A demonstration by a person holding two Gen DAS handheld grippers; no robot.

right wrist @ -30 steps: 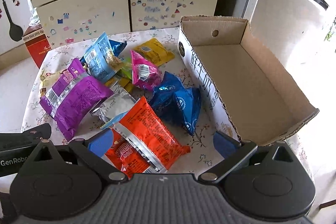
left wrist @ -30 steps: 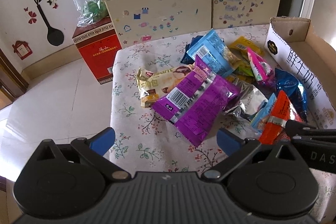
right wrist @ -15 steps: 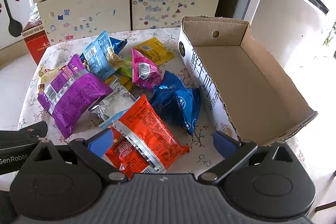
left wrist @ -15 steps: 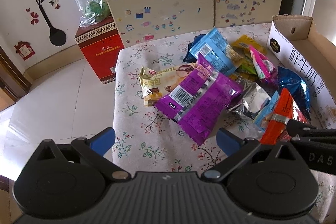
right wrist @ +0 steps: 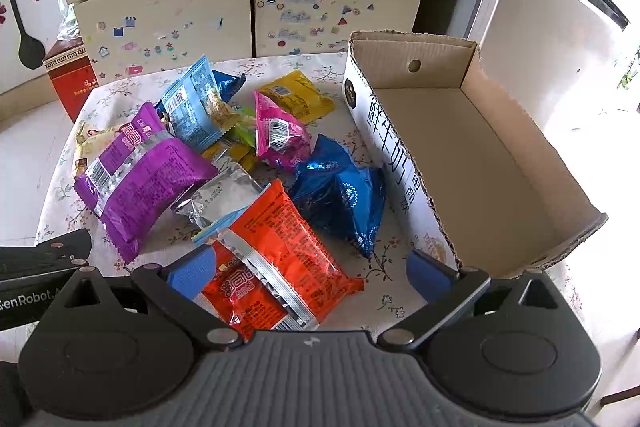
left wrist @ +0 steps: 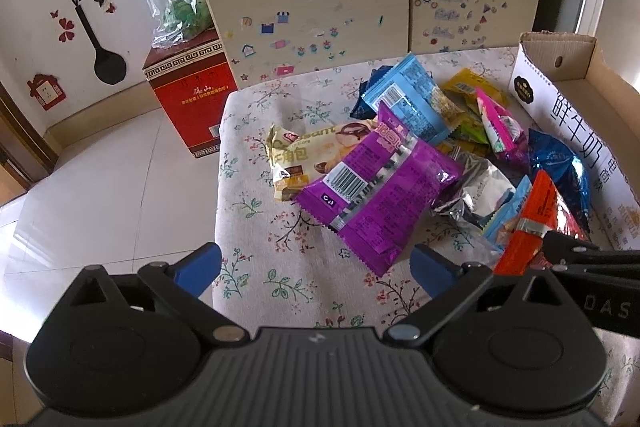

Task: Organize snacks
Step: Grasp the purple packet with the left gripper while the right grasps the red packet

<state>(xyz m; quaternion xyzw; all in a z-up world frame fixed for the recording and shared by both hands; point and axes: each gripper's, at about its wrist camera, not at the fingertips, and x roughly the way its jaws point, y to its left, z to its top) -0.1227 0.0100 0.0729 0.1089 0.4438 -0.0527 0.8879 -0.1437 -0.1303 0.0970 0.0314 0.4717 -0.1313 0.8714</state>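
Orange crinkly foil snack packet (right wrist: pixel 280 259) lay nearest on the floral-cloth bench (right wrist: pixel 384 267), directly under the right tool (right wrist: pixel 308 269), whose blue fingers were spread wide with nothing held. Left tool (left wrist: pixel 316 265) was likewise released, fingers apart over bare cloth, the purple glossy snack bag (left wrist: pixel 380 179) just beyond it, resting partly on a cream croissant packet (left wrist: pixel 296 155). Empty open cardboard box (right wrist: pixel 460 155) sat to the right, touching the dark blue foil pouch (right wrist: pixel 340 191). Probable step: grab the orange packet. Best to pinch across its short width near the middle seam, low enough to catch the film, not the silver pack (right wrist: pixel 224 199) tucked under its far-left edge. Then lift clear of the box wall before dropping inside.
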